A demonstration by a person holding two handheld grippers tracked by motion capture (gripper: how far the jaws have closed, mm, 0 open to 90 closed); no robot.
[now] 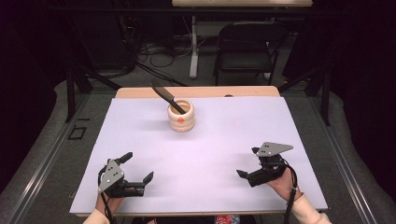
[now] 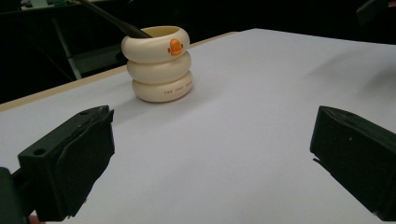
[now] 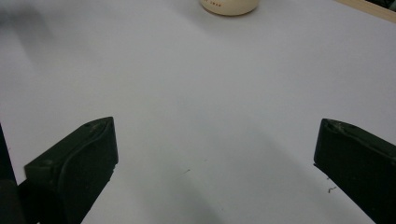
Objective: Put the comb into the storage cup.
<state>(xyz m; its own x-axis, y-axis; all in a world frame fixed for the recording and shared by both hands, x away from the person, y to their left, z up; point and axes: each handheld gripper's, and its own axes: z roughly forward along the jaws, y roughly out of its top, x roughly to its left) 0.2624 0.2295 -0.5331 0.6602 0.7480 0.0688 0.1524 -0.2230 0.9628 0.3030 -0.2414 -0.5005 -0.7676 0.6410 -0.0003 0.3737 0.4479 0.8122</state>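
Note:
A cream cup (image 1: 180,117) shaped like three stacked rings stands on the white sheet near the table's far middle. It has a small orange mark (image 2: 175,46) under its rim. A black flat utensil (image 1: 164,96) leans out of it toward the far left. My left gripper (image 1: 138,167) rests at the near left, open, with nothing between its jaws. My right gripper (image 1: 248,162) rests at the near right, also open and empty. In the left gripper view the cup (image 2: 161,65) stands well ahead of the gripper (image 2: 212,158). Beyond my right gripper (image 3: 215,168), the cup's base (image 3: 229,5) shows at the top edge.
The white sheet (image 1: 210,140) covers most of the wooden table (image 1: 196,91). A black folding chair (image 1: 245,46) and a table leg (image 1: 193,46) stand behind the far edge, with cables on the floor. Dark frame rails run along both sides.

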